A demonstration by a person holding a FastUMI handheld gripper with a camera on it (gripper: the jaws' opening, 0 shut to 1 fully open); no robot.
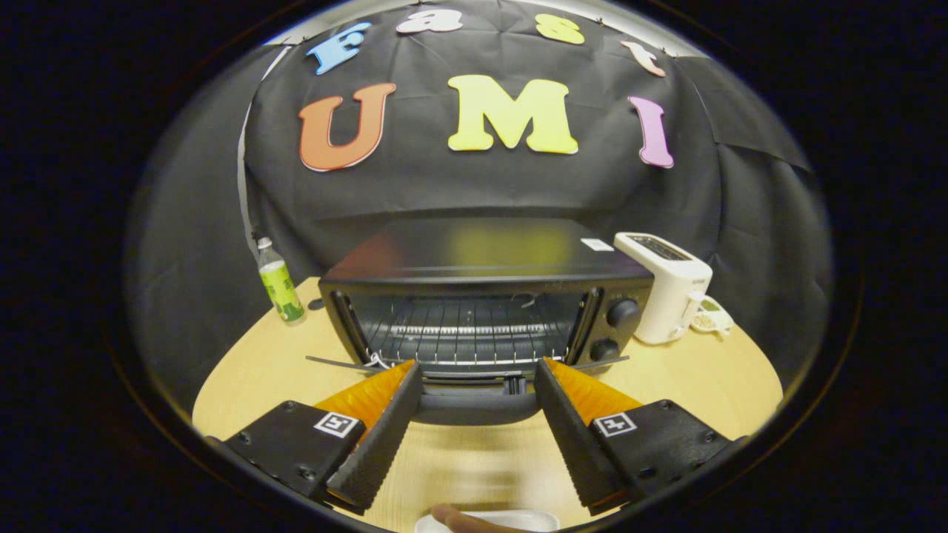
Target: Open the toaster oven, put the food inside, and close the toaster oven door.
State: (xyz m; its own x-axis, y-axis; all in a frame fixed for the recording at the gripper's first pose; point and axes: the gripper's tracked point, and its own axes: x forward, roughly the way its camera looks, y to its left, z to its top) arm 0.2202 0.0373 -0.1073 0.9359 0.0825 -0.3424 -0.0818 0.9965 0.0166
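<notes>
Sausage (463,518) on its plate (511,520) lies nearest, under the wide-open, empty jaws (oven (481,311) door (474,403) already down, just ahead); I'd drop back and close squarely across the sausage

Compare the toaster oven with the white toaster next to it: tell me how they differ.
The toaster oven is black, wide and low; the white toaster is narrow and upright. The oven's door is down, baring a wire rack; the toaster loads through top slots. Both stand on the wooden table. The gripper hangs open before the oven.
</notes>
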